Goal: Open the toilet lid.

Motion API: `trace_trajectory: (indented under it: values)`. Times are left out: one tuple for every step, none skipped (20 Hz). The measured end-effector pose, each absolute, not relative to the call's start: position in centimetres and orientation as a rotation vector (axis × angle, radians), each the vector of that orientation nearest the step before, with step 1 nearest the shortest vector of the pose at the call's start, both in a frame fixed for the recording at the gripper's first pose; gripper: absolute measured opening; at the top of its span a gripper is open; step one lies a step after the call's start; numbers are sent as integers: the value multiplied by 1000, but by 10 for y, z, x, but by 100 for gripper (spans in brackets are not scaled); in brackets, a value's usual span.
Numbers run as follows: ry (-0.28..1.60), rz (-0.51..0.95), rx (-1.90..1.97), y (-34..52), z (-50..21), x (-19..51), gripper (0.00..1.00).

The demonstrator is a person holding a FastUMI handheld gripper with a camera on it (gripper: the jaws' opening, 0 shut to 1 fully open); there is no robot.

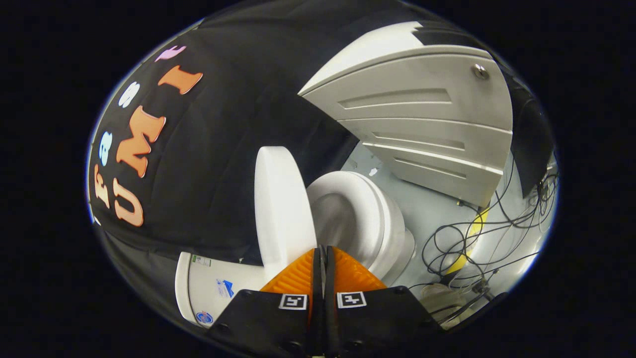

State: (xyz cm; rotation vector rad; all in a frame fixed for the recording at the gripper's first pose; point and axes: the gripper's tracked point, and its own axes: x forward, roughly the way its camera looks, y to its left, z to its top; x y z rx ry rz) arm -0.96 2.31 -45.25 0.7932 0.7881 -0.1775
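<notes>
Tank (pixel 208 288) at left, beside fingers. Lid (pixel 283 209) already raised, standing just ahead of fingertips, leaning back toward tank; long axis runs up from hinge, underside facing bowl (pixel 357 214). We judge lid stiff, smooth plastic, light, slippery; we'd hold free edge far from hinge. Gripper (pixel 323 253) closed, fingers pressed together, clamping nothing. Cabinet (pixel 427 124), cables (pixel 477 238) beyond, right.

pale floor (pixel 432 214), toilet (pixel 367 219), cabinet (pixel 427 124), cables (pixel 477 238)
</notes>
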Motion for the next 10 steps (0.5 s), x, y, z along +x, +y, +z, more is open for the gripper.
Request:
trace_trajectory:
  values:
    - [779,-174,764,27,-445,-7,9]
    - [772,-166,733,29,-440,-5,9]
    - [770,-163,709,33,-436,-7,8]
    - [766,-166,700,36,-432,-7,8]
    - [760,-166,698,38,-429,-6,8]
    - [755,-165,694,40,-426,-5,8]
    - [750,-164,687,41,-424,-5,9]
    - [749,-162,675,44,-422,-6,9]
    - [747,-156,658,46,-418,-6,9]
    - [750,-147,647,51,-413,-6,9]
